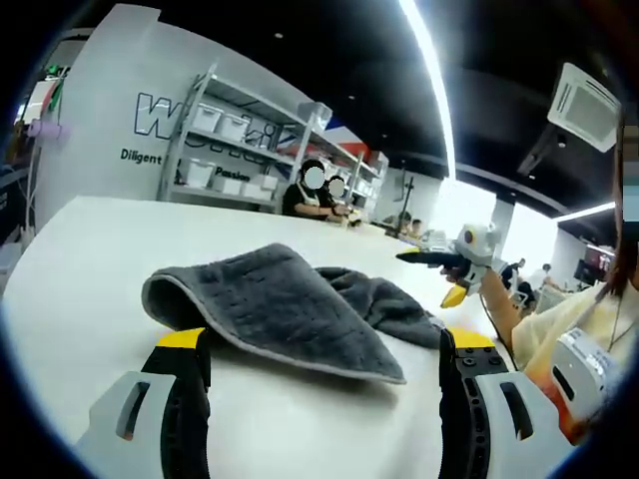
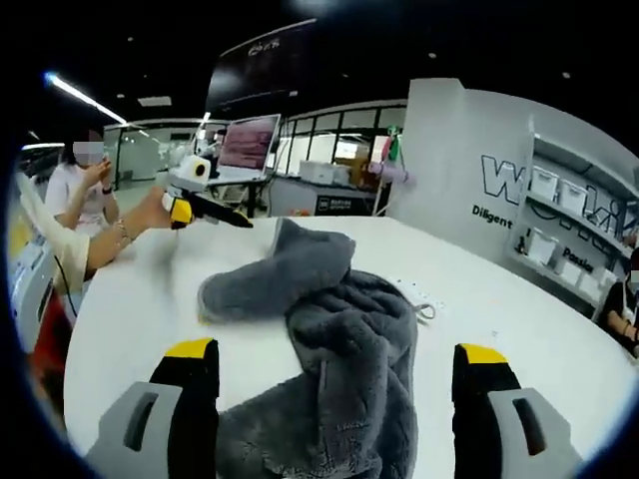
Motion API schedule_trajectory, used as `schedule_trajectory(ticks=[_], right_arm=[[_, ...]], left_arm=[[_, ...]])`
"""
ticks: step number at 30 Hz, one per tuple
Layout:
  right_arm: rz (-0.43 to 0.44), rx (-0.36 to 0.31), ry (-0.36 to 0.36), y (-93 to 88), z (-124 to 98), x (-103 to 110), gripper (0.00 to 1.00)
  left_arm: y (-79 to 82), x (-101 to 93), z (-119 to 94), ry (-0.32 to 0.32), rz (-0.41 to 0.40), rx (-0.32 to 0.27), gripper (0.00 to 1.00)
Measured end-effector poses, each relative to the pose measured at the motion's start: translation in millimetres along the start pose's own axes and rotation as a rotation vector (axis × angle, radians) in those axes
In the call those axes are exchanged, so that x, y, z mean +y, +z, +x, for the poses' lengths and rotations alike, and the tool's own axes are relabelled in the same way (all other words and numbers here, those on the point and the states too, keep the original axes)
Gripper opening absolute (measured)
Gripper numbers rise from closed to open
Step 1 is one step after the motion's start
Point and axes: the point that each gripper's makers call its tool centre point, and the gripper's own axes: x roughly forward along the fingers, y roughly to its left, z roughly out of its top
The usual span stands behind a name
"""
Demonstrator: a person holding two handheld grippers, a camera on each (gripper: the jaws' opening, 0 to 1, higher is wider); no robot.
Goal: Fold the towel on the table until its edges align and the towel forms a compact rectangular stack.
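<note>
the towel (image 1: 290, 309) lies crumpled on the white table (image 1: 90, 249), a grey heap with one flap folded over itself and no edges lined up yet. in the left gripper view it sits just ahead of the left gripper (image 1: 324, 364), its near hem running across between the two yellow-tipped jaws, which stand spread wide with nothing between them. the long side of the heap runs from near-left to far-right in that view, toward the right gripper (image 1: 457, 274), which hovers above the table beyond the towel's far end, held by a hand.

in the right gripper view the towel (image 2: 329, 349) reaches right down between the jaws of the right gripper (image 2: 339, 369), also spread apart and holding nothing; cloth spills toward the camera while a raised flap points away. the left gripper (image 2: 205, 210) shows at the far side, lifted off the table, apart from the cloth.

so the grippers face each other across the towel's long axis, one at each end. judged from this, the fold is barely begun, and the next move calls for each gripper to drop onto a corner at its own end; the right one looks nearer to cloth.
</note>
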Motion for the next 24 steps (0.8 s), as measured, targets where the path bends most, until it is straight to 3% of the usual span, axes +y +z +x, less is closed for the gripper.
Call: schedule_trajectory(ticks=[9,18,21,22,24], right_arm=[[-0.061,0.037,0.087,-17.8,6,19,0.85],[-0.248,0.032,0.156,-15.3,5,45,0.54],[-0.312,0.014,0.182,-13.3,5,53,0.35],[-0.324,0.008,0.211,-13.8,4,58,0.27],[-0.298,0.029,0.261,-19.1,3,67,0.24]], left_arm=[[-11.7,-1.2,5,0.004,0.002,0.038,0.94],[-14.4,-1.9,6,-0.002,0.005,0.052,0.94],[-15.1,-1.5,6,0.000,0.005,0.056,0.94],[-15.2,-1.6,6,0.001,0.005,0.056,0.94],[-15.6,-2.5,7,0.001,0.004,0.055,0.93]])
